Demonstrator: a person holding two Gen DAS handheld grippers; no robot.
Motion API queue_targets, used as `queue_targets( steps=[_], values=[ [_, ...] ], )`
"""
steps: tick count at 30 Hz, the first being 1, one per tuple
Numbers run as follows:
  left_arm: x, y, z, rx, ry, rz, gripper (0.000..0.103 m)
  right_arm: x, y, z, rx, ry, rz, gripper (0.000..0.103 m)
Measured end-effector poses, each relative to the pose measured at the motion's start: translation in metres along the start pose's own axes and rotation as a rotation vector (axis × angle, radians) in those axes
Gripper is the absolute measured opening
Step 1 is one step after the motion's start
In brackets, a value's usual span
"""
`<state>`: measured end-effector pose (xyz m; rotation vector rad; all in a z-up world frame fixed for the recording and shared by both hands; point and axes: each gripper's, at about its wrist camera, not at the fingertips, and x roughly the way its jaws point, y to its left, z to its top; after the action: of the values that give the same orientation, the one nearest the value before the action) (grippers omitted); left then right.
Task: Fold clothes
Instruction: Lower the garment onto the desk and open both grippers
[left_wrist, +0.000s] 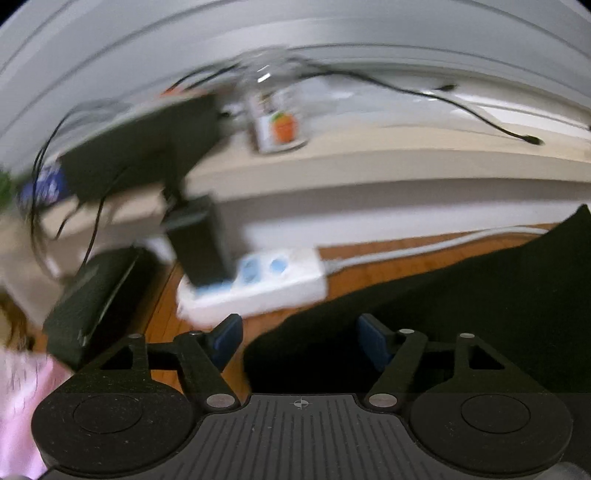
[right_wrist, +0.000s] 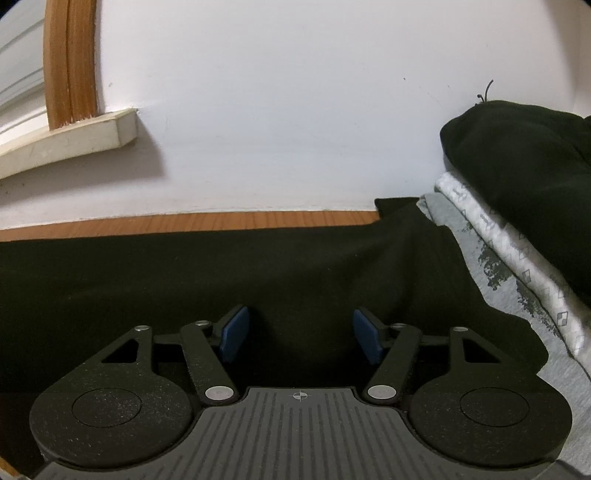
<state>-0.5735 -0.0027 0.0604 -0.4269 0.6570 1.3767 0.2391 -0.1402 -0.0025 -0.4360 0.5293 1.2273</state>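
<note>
A black garment (right_wrist: 221, 273) lies spread flat on the wooden floor (right_wrist: 184, 220). My right gripper (right_wrist: 301, 334) is open just above it, blue pads (right_wrist: 234, 332) apart, holding nothing. In the left wrist view the same black cloth (left_wrist: 461, 306) fills the lower right, its edge lying between the jaws. My left gripper (left_wrist: 301, 339) is open over that edge, with nothing held. The left view is blurred by motion.
A stack of folded clothes (right_wrist: 517, 236), grey and white under black, sits at right by the white wall (right_wrist: 295, 110). A white power strip (left_wrist: 258, 284) with a black adapter (left_wrist: 199, 240), cables and a dark box (left_wrist: 88, 295) lie ahead on the left. Pink fabric (left_wrist: 22, 406) is at far left.
</note>
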Motion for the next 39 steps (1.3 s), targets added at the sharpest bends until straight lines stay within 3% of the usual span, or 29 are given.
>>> queue_targets(
  steps=[3,4,5,8,11,16,18,22,26,31,35,39],
  values=[
    [0.004,0.007,-0.009,-0.033,0.029,-0.027,0.06,0.0,-0.001,0.0,0.002,0.0,0.003,0.063],
    [0.005,0.007,-0.012,-0.039,0.033,-0.037,0.053,0.0,-0.001,0.0,0.001,0.0,0.003,0.063],
    [0.003,0.007,-0.012,-0.036,0.032,-0.044,0.038,0.0,-0.001,0.0,0.0,0.0,0.003,0.063],
    [-0.012,0.006,-0.012,-0.025,-0.014,-0.061,0.019,0.0,-0.001,0.0,-0.003,-0.001,0.001,0.063],
    [-0.041,0.006,-0.012,-0.02,-0.089,-0.068,0.015,0.0,-0.001,0.0,-0.002,-0.001,0.002,0.063],
    [-0.085,-0.009,-0.028,0.024,-0.136,-0.111,0.015,0.0,0.0,0.0,-0.004,-0.002,0.001,0.063],
    [-0.084,-0.018,-0.044,0.043,-0.082,-0.155,0.015,0.0,0.0,0.0,-0.005,-0.003,0.001,0.063],
    [-0.071,-0.027,-0.065,0.075,0.002,-0.14,0.019,0.001,-0.002,0.0,0.003,-0.001,0.007,0.063],
    [-0.081,-0.018,-0.055,0.028,-0.025,-0.149,0.037,0.001,-0.001,0.0,0.001,-0.002,0.004,0.064],
    [-0.099,0.004,-0.038,-0.011,-0.082,-0.136,0.05,0.0,0.0,0.0,-0.003,-0.003,0.0,0.064],
    [-0.091,0.028,-0.019,-0.13,-0.108,-0.158,0.058,0.001,0.0,0.0,-0.004,-0.004,-0.001,0.064],
    [-0.054,0.041,-0.018,-0.25,-0.014,-0.24,0.061,0.001,0.0,-0.001,-0.003,-0.004,-0.001,0.064]
  ],
)
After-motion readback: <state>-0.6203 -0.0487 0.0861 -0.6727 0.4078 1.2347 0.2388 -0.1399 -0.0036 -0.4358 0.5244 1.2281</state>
